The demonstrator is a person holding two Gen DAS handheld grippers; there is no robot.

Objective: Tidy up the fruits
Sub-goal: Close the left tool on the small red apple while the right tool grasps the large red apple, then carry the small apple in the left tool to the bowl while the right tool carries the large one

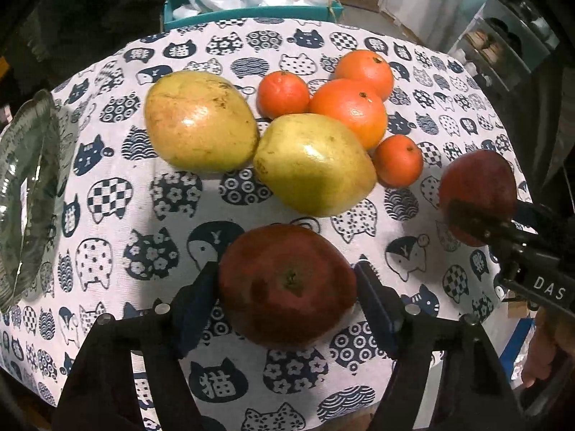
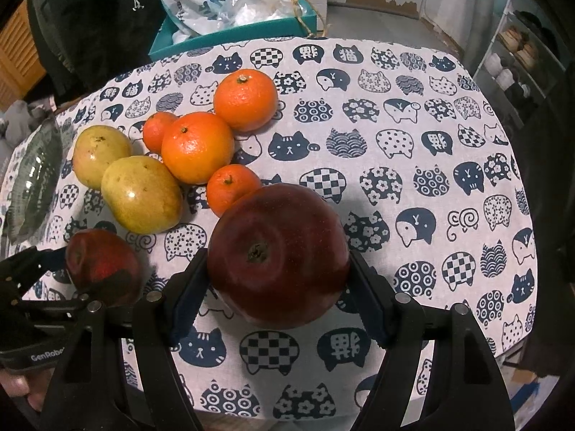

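Nearest on the counter (image 2: 413, 186), each gripper stands over a dark red apple. The left gripper (image 1: 287, 287) has its pads pressed against the sides of the left apple (image 1: 287, 283), stem up, clamped on it. The right gripper (image 2: 276, 280) likewise grips the right apple (image 2: 276, 255) from both sides, which looks ready for lifting. Just beyond lie two yellow-green mangoes (image 1: 201, 122) touching end to end, and behind them four oranges (image 1: 348, 107) huddled close, two large and two small, so the kinds already sit loosely grouped. Off to the left edge rests a glass plate (image 1: 28, 186), bare, probably where the fruit is meant to go. Farthest back, a teal box (image 1: 251, 10) holds plastic bags.
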